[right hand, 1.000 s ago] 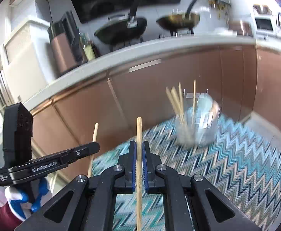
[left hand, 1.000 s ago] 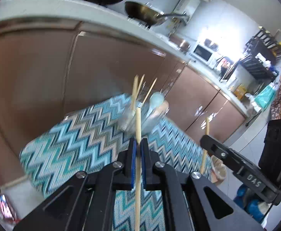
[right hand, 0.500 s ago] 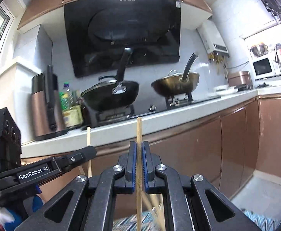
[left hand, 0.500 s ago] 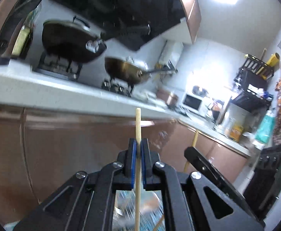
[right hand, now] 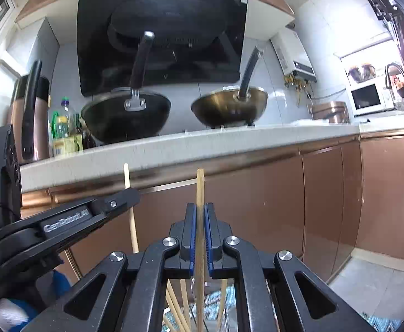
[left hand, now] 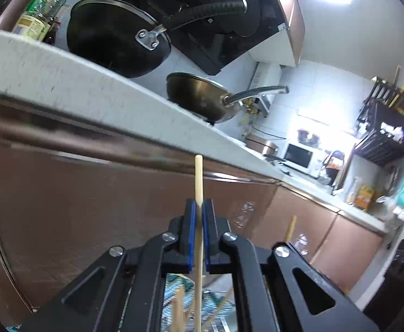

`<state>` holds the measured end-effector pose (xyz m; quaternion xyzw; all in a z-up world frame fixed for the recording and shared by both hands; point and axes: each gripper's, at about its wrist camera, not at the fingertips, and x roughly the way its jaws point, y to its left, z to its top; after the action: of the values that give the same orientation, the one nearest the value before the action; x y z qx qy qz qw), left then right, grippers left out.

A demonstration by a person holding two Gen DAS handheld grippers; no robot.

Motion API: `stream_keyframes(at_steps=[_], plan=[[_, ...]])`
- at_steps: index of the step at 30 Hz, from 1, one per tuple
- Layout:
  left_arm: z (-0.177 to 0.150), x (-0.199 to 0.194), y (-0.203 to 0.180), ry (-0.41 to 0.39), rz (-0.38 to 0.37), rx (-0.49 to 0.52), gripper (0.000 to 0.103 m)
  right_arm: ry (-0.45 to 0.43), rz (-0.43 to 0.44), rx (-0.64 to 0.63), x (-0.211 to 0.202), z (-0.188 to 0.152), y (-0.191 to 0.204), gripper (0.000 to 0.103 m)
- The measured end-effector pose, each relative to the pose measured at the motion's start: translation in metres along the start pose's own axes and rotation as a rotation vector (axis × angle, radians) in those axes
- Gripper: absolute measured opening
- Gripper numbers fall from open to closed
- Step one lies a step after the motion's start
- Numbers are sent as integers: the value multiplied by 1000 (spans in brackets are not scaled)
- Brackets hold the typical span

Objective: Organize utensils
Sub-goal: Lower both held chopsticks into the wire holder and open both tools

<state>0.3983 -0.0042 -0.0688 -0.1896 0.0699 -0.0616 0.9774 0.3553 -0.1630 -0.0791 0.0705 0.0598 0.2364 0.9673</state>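
Note:
My left gripper [left hand: 198,207] is shut on a wooden chopstick [left hand: 198,177] that stands upright between its blue pads. My right gripper [right hand: 199,210] is shut on another wooden chopstick [right hand: 200,188], also upright. In the right wrist view the left gripper [right hand: 124,196] shows at the left with its chopstick [right hand: 127,175]. In the left wrist view the right gripper's chopstick [left hand: 290,228] pokes up at the lower right. Several more chopsticks [right hand: 179,304] stand below my right gripper, over a zigzag mat [right hand: 215,301]; what holds them is hidden.
Brown cabinet fronts [right hand: 271,199] and a white counter edge [right hand: 202,149] are straight ahead. On the counter are a black pan [right hand: 127,116], a brass wok [right hand: 229,108], bottles [right hand: 63,132] and a microwave [right hand: 365,96]. A black range hood [right hand: 163,33] hangs above.
Both grippers have tilted upward: the glass holder and the zigzag mat dropped out of the middle of the view, and the counter, pans and hood came in. Both still grip their chopsticks.

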Motion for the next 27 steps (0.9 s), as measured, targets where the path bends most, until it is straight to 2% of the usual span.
stream_keyframes(at_steps=[4,11,12,14,16,18,22,27], plan=[[-15,3,5,34,-9,5,6,20,-18,0,-4,-10,-1,7],[-12,-18,1,50,-7,34,6,44,-29,0,-15,-1,1,7],[-11,-22,1,53,-5,39,10,44,-27,0,-19,2,2,8],[-7,-31,1,64,-1,39,19,47,-29,-2,-25,7,7,18],[-3,-45,2,64,3,33,21,41,-44,-6,-39,12,12,33],[2,-60,2,69,16,35,32,42,-59,-5,-53,16,17,36],[12,-93,3,93,52,42,38,59,-96,12,-85,20,22,50],[13,-140,-2,129,95,81,50,127,-154,24,-125,16,28,59]])
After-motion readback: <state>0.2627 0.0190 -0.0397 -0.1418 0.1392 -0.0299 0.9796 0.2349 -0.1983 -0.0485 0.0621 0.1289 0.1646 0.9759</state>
